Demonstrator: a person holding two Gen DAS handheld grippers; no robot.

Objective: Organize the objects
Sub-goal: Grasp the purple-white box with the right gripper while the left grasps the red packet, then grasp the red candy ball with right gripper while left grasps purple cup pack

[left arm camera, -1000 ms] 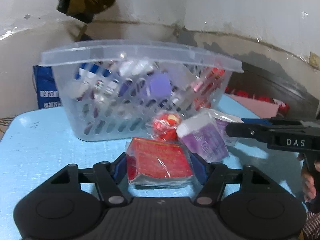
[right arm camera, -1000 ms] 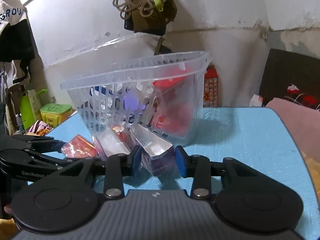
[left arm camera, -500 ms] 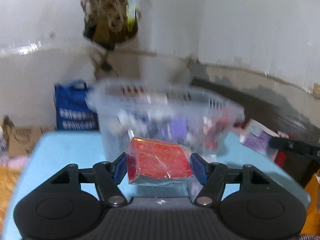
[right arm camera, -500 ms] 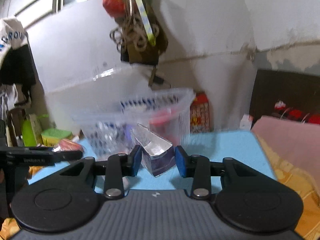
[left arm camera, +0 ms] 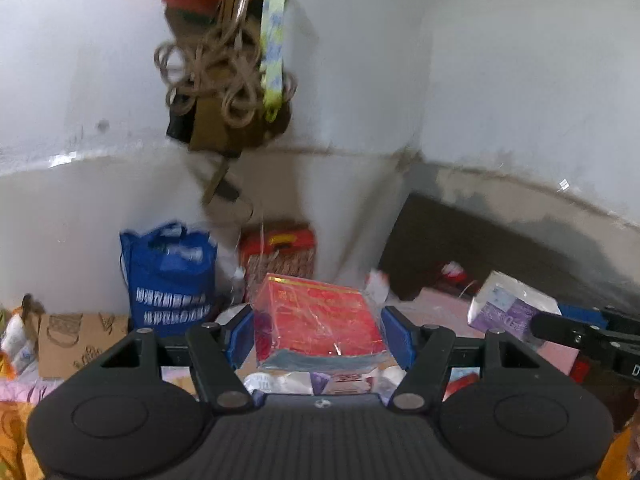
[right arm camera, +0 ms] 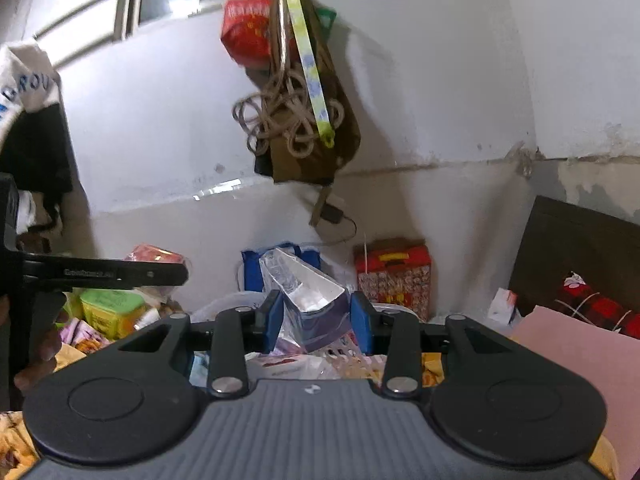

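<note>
Whitewashed walls meeting in a corner fill the background of both views, with a bundle of rope and bags [left arm camera: 224, 80] hanging high on them. At lower centre of the left wrist view, the left gripper [left arm camera: 318, 330] has its blue fingers [left arm camera: 236, 336] clamped on a red packet [left arm camera: 316, 324] in clear wrap. At lower centre of the right wrist view, the right gripper [right arm camera: 316, 316] pinches a purple-and-white packet [right arm camera: 316, 312] the same way. Each view catches the other gripper from the side: the purple-and-white packet shows its printed face at the right edge of the left view, and the red packet peeks above a black finger at mid left of the right view. Only the right view shows the slotted rim of a clear basket [right arm camera: 340, 350] beneath the fingers; its contents are blurred wrappers, mostly hidden by the gripper body. A blue bag [left arm camera: 170, 276] and a red carton [left arm camera: 280, 256] stand against the wall. No tabletop is visible.
</note>
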